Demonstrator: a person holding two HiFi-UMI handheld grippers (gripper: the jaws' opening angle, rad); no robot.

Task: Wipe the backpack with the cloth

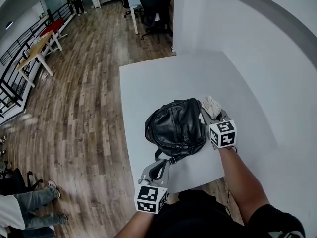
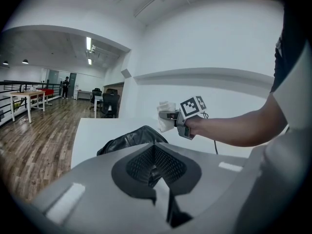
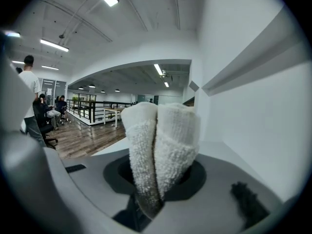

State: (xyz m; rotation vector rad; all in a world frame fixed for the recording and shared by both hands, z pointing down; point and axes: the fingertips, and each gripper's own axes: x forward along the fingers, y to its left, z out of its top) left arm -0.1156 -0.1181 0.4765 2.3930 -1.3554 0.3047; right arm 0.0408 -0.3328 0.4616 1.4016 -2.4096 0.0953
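A black leather backpack (image 1: 176, 125) lies on the near part of the white table (image 1: 163, 78); the left gripper view shows its top (image 2: 129, 140) beyond the jaws. My right gripper (image 1: 210, 112) hovers at the bag's right side, shut on a folded white cloth (image 1: 211, 105) that stands up between the jaws (image 3: 161, 140). The cloth (image 2: 165, 116) sits just right of the bag, and I cannot tell whether it touches. My left gripper (image 1: 159, 168) is at the table's near edge, apparently shut on the backpack's black strap (image 1: 163, 161), with something dark pinched in its recess (image 2: 151, 172).
A white wall (image 1: 257, 48) runs close along the table's right side. Wooden floor (image 1: 79, 108) lies to the left. Office chairs (image 1: 156, 9) and desks stand far behind. Seated people's legs (image 1: 29, 202) show at the lower left, and a person (image 1: 77, 1) stands far back.
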